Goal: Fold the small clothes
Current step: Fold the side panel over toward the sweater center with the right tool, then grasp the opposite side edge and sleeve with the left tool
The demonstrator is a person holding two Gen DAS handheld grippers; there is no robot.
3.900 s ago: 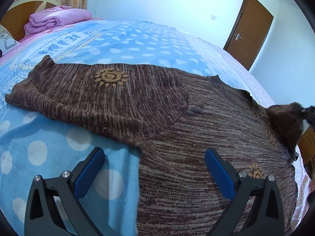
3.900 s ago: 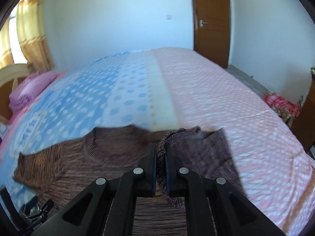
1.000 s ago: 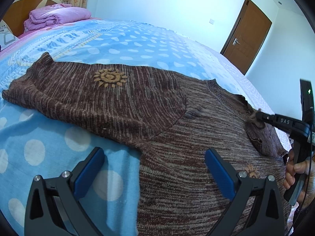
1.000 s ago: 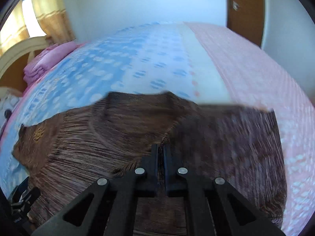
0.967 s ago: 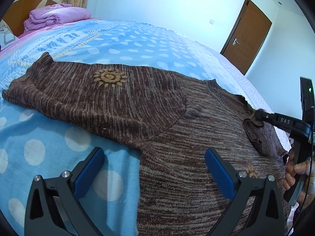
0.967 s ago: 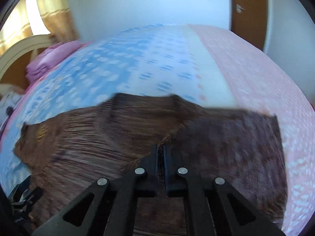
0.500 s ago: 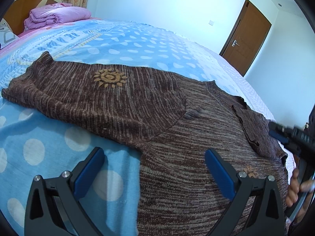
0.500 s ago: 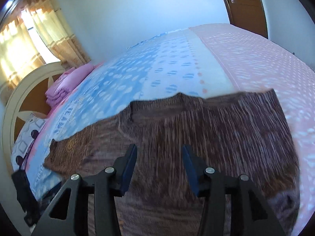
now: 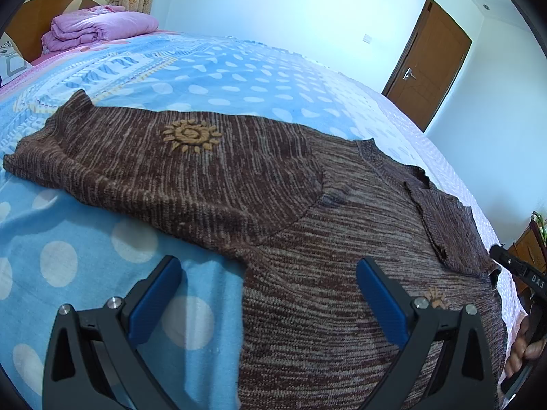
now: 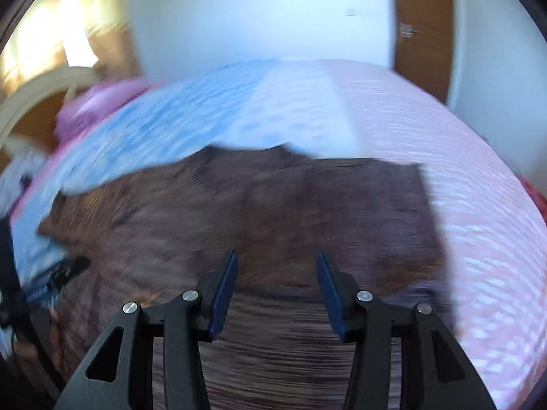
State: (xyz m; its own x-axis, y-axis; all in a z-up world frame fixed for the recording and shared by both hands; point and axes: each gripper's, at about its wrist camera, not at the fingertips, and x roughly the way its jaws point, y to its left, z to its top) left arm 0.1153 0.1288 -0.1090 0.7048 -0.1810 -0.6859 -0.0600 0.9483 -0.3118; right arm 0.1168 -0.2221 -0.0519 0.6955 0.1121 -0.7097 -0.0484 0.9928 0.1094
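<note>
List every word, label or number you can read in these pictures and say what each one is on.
"DAS" in white letters on the black arm of the right claw, at the right edge of the left wrist view.
The right wrist view shows print on the left claw, too blurred to read.
Nothing else is readable.

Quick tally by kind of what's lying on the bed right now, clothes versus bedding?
Brown knitted sweater with orange sun motifs: 1
Folded purple quilt near the headboard: 1
Total: 2
</note>
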